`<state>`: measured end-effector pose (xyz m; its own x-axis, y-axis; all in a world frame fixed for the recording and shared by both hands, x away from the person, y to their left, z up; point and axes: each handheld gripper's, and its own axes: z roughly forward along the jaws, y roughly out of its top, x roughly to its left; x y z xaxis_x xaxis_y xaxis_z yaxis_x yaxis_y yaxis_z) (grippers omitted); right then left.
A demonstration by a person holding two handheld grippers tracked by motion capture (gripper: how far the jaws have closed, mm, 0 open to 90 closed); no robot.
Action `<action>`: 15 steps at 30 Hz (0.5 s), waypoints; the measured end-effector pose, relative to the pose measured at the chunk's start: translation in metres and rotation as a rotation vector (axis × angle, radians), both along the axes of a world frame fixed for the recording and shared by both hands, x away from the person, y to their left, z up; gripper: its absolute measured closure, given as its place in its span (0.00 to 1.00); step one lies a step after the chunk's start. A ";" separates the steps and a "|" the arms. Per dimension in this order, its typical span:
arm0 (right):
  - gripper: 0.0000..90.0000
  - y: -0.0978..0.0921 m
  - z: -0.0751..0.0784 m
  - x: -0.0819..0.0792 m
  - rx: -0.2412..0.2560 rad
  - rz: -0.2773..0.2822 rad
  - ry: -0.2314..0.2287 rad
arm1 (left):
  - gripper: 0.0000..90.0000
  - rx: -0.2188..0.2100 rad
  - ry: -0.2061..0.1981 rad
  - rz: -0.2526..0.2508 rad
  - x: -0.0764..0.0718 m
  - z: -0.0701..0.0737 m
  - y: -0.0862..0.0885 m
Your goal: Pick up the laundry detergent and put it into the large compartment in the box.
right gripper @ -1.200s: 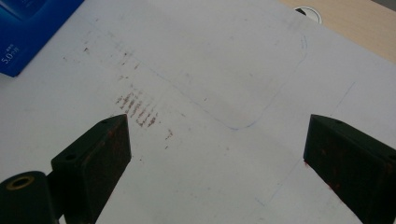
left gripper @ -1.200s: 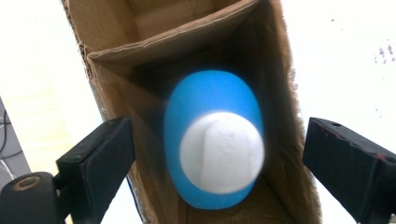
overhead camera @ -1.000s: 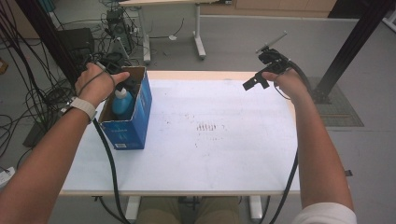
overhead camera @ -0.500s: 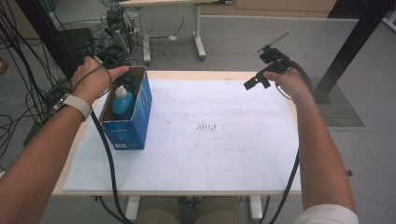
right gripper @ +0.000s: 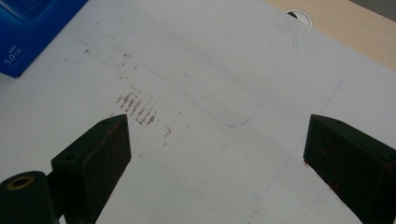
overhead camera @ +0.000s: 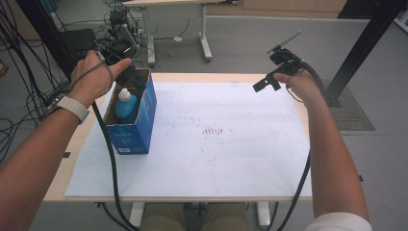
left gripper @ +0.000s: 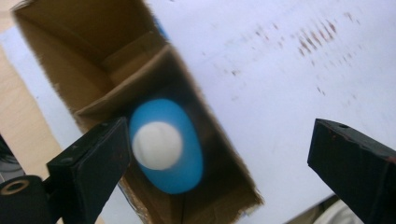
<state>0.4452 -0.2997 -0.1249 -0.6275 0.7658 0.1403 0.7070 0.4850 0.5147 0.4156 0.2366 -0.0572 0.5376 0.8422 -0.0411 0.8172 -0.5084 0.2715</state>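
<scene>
A blue cardboard box (overhead camera: 143, 120) stands open-topped at the left of the white sheet, with a blue bottle (overhead camera: 126, 107) with a white cap upright inside. In the left gripper view I look straight down on the bottle (left gripper: 168, 149) inside the box (left gripper: 140, 65). My left gripper (overhead camera: 126, 73) hovers over the box's far end; its jaws (left gripper: 219, 154) stand wide apart with nothing between them. My right gripper (overhead camera: 267, 83) hangs above the sheet's far right corner, open (right gripper: 217, 149) and empty.
The white sheet (overhead camera: 226, 144) covers most of the wooden table (overhead camera: 82, 139) and carries reddish smudges (overhead camera: 214, 131) near its middle. Cables trail from both grippers over the front edge. Another desk and tangled cables stand on the floor beyond.
My left hand has lifted and drawn back toward the far end of the box. The right gripper has barely moved.
</scene>
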 end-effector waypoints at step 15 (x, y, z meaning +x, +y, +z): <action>0.08 -0.002 0.001 -0.004 -0.004 -0.001 0.003 | 0.07 0.020 -0.026 -0.239 -0.006 0.024 -0.032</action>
